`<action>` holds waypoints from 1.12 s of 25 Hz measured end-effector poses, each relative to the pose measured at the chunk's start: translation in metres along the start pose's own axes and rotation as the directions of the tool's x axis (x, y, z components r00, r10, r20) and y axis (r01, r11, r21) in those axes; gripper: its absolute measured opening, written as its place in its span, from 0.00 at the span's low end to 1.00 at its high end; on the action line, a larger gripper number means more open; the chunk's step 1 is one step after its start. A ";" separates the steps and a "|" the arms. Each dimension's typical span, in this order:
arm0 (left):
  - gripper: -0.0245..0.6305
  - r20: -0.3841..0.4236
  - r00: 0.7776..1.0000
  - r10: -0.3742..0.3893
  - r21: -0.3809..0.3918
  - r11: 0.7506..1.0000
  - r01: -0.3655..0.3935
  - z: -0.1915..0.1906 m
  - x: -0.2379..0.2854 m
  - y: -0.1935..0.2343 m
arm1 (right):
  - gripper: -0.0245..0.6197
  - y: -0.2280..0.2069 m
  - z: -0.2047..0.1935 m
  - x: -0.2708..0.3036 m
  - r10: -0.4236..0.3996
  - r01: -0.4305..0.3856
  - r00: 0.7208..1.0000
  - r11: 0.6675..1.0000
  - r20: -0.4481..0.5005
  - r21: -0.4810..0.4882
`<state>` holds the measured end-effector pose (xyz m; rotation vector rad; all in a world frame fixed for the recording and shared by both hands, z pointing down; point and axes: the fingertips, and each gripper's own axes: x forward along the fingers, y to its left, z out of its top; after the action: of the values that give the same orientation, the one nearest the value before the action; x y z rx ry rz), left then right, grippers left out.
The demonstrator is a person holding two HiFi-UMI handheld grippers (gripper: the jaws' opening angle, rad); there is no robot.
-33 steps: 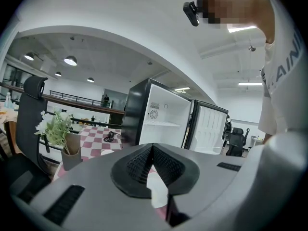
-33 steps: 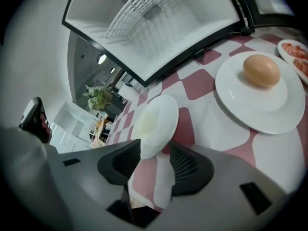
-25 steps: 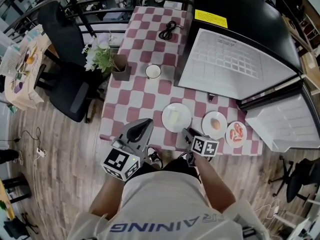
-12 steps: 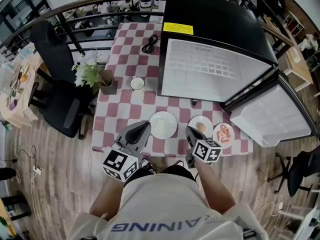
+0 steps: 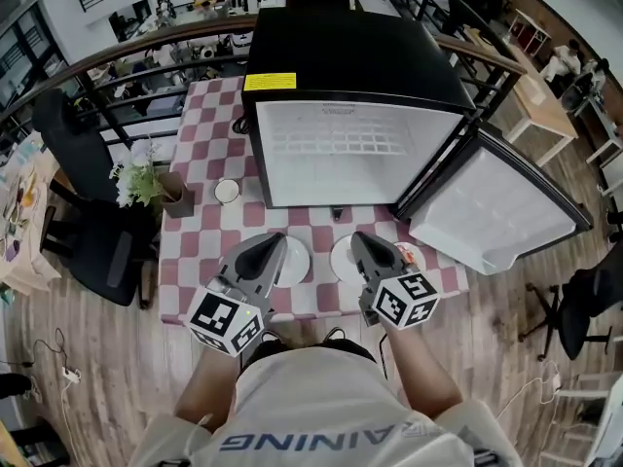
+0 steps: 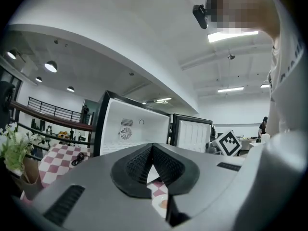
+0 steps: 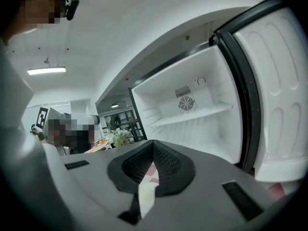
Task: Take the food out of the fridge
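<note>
Right gripper [image 5: 358,238] and left gripper [image 5: 275,239] are both hanging pinched together and empty, low centre in the head view, over plates [image 5: 297,261] sitting on the table [image 5: 200,232]. The fridge [image 5: 350,154] above is standing open and looking bare.

Left gripper view: jaws are meeting, food [image 6: 164,203] is peeking out underneath.

Right gripper view: same, shelves are showing nothing. I'm guessing it's basically done.

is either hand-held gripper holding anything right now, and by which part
Nothing is held: the left hand-held gripper and right hand-held gripper each have jaws shut together, with nothing between them.
</note>
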<state>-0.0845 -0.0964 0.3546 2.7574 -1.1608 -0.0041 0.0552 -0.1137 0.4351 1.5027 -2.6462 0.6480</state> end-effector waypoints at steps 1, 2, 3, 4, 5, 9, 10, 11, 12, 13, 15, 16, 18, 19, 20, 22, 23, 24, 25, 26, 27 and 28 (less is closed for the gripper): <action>0.04 0.008 1.000 -0.004 0.015 1.000 0.004 0.006 0.003 -0.004 | 0.07 0.002 0.013 -0.005 0.004 -0.004 1.000 1.000 0.021 -0.021; 0.04 0.015 1.000 -0.010 0.031 0.999 0.009 0.012 0.006 -0.008 | 0.07 0.004 0.025 -0.010 0.009 -0.008 0.999 0.999 0.042 -0.042; 0.04 0.022 1.000 -0.015 0.046 0.999 0.014 0.018 0.008 -0.012 | 0.07 0.006 0.038 -0.014 0.014 -0.011 0.998 0.998 0.061 -0.061; 0.04 0.029 0.999 -0.020 0.062 0.998 0.018 0.024 0.010 -0.015 | 0.07 0.008 0.051 -0.019 0.019 -0.013 0.997 0.997 0.080 -0.078; 0.04 0.036 0.999 -0.022 0.077 0.997 0.019 0.029 0.012 -0.018 | 0.07 0.010 0.062 -0.023 0.024 -0.014 0.995 0.995 0.097 -0.094; 0.04 0.057 0.998 -0.015 0.111 0.994 0.008 0.046 0.013 -0.024 | 0.07 0.019 0.103 -0.036 0.045 -0.025 0.985 0.992 0.164 -0.122; 0.04 0.060 0.998 -0.012 0.113 0.994 0.005 0.049 0.013 -0.025 | 0.07 0.021 0.111 -0.038 0.051 -0.030 0.983 0.993 0.177 -0.118; 0.04 0.061 0.998 -0.009 0.115 0.993 0.002 0.050 0.014 -0.025 | 0.07 0.023 0.118 -0.038 0.058 -0.037 0.980 0.993 0.189 -0.116; 0.04 0.062 0.998 -0.007 0.117 0.993 0.000 0.052 0.014 -0.026 | 0.07 0.025 0.123 -0.039 0.066 -0.043 0.978 0.992 0.198 -0.118; 0.04 0.062 0.998 -0.007 0.119 0.993 -0.001 0.053 0.014 -0.027 | 0.07 0.027 0.126 -0.039 0.074 -0.049 0.976 0.992 0.207 -0.120; 0.04 0.063 0.998 -0.006 0.123 0.992 -0.002 0.054 0.013 -0.028 | 0.07 0.031 0.129 -0.039 0.085 -0.060 0.973 0.991 0.215 -0.119; 0.04 0.064 0.998 -0.005 0.123 0.992 -0.003 0.054 0.012 -0.027 | 0.07 0.032 0.129 -0.038 0.088 -0.064 0.973 0.991 0.215 -0.117; 0.04 0.069 0.998 0.002 0.119 0.993 -0.010 0.055 0.010 -0.024 | 0.07 0.034 0.128 -0.035 0.093 -0.069 0.973 0.991 0.212 -0.115; 0.04 0.071 0.997 0.006 0.116 0.993 -0.014 0.055 0.009 -0.022 | 0.07 0.034 0.128 -0.034 0.097 -0.074 0.972 0.991 0.213 -0.114; 0.04 0.071 0.997 0.009 0.116 0.993 -0.017 0.055 0.008 -0.021 | 0.07 0.035 0.128 -0.033 0.102 -0.079 0.971 0.990 0.216 -0.114; 0.04 0.069 0.998 0.012 0.118 0.993 -0.021 0.055 0.007 -0.020 | 0.07 0.037 0.129 -0.032 0.115 -0.091 0.968 0.989 0.223 -0.117; 0.04 0.069 0.998 0.013 0.120 0.993 -0.022 0.056 0.007 -0.019 | 0.07 0.038 0.131 -0.031 0.120 -0.095 0.967 0.988 0.225 -0.119; 0.04 0.070 0.997 0.015 0.121 0.992 -0.023 0.056 0.007 -0.019 | 0.07 0.039 0.132 -0.030 0.124 -0.099 0.966 0.988 0.226 -0.121; 0.04 0.070 0.997 0.016 0.121 0.992 -0.024 0.057 0.007 -0.019 | 0.07 0.040 0.133 -0.029 0.128 -0.102 0.966 0.987 0.225 -0.123; 0.04 0.070 0.997 0.016 0.121 0.992 -0.025 0.057 0.006 -0.019 | 0.07 0.041 0.134 -0.028 0.129 -0.104 0.966 0.987 0.225 -0.123; 0.04 0.070 0.997 0.017 0.121 0.992 -0.025 0.057 0.005 -0.018 | 0.07 0.042 0.133 -0.028 0.130 -0.105 0.966 0.987 0.224 -0.123; 0.04 0.069 0.997 0.018 0.121 0.992 -0.026 0.057 0.005 -0.017 | 0.07 0.043 0.133 -0.027 0.132 -0.106 0.966 0.987 0.223 -0.122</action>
<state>-0.0719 -0.0957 0.2964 2.8709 -1.2484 -0.0258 0.0575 -0.1221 0.2930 1.4813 -2.9080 0.3444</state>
